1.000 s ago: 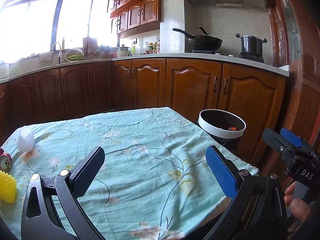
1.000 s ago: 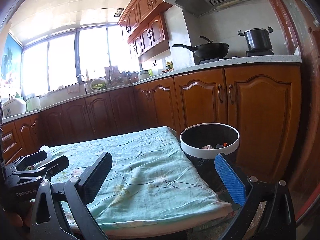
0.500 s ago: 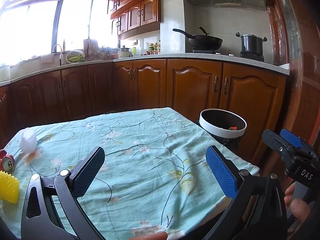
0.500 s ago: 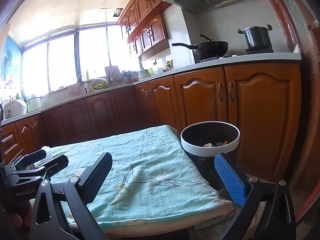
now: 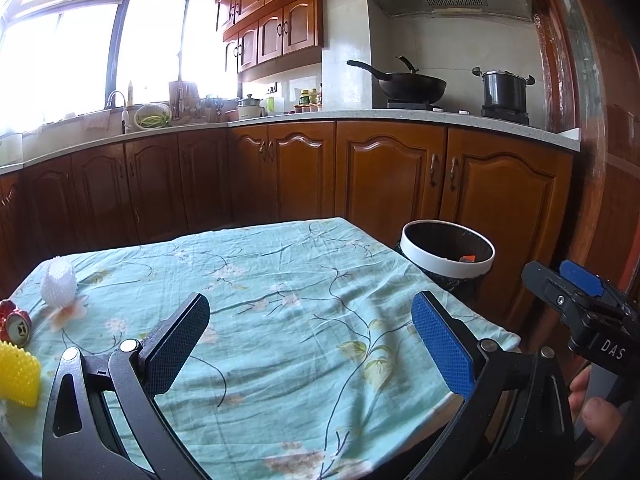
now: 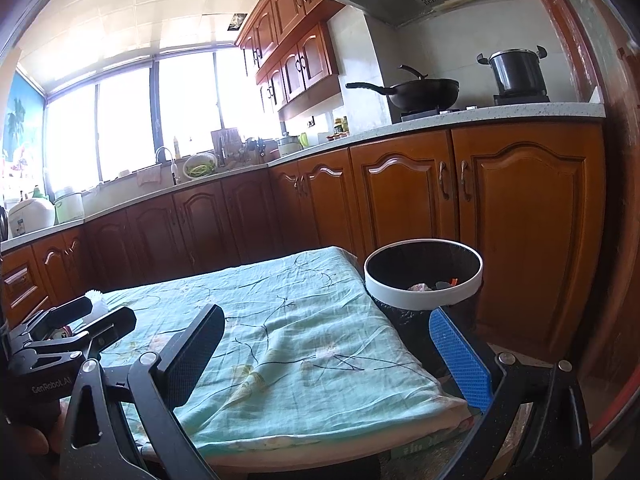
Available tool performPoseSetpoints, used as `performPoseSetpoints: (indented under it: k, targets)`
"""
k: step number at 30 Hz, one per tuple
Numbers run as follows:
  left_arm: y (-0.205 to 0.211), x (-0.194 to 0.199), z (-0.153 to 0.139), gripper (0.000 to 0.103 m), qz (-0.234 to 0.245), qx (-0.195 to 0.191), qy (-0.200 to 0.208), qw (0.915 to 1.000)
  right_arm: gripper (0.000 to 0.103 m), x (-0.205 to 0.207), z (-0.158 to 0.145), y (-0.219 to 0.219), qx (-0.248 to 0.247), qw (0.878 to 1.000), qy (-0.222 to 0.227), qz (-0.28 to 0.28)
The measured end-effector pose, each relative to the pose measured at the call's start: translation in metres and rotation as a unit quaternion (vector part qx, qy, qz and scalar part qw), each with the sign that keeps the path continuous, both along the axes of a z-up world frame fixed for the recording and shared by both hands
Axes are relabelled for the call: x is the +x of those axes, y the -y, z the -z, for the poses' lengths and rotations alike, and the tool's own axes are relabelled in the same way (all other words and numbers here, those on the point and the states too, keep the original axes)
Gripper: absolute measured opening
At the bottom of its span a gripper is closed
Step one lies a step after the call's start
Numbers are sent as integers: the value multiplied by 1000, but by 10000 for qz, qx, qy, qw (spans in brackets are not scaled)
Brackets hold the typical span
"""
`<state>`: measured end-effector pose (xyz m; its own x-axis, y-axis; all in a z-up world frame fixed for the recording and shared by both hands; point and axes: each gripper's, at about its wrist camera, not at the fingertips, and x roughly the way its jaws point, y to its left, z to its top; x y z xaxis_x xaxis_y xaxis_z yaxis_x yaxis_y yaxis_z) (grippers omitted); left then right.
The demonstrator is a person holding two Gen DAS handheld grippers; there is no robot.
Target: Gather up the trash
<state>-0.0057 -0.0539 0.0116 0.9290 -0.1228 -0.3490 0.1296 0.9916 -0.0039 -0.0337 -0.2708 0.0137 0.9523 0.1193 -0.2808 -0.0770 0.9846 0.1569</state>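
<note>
Left gripper (image 5: 310, 334): jaws wide apart, nothing between them, held above the near part of the table.

Right gripper (image 6: 334, 346): jaws likewise wide and empty, over the table's right corner.

Table (image 5: 280, 280): covered by a pale green flowered cloth; the stretch straight ahead of both sets of jaws is bare.

Trash on the table, all well to the left of the left jaws at the cloth's edge:
- white foam net (image 5: 58, 282), farthest back;
- crushed red can (image 5: 15, 322), just nearer;
- yellow knobbly piece (image 5: 18, 372), nearest, cut off by the frame edge.

Bin (image 6: 424, 276): white-rimmed with a black liner, standing beside the table, just ahead of the right jaws' blue pad. Some scraps lie inside; what they are cannot be made out.

Step in hand, as judged: between pickups, with three items left. The next move calls for the left gripper to swing left toward the cluster and close on one piece.

Hidden: in the right view the left gripper's body covers most of the trash; only the net's top shows.
</note>
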Motion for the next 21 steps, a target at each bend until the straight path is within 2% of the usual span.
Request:
performPoseSetpoints:
  k: [21]
  targets:
    - [7, -3, 0, 103, 14, 29, 2, 10000, 103, 0, 0, 1, 52, 10000, -25, -14]
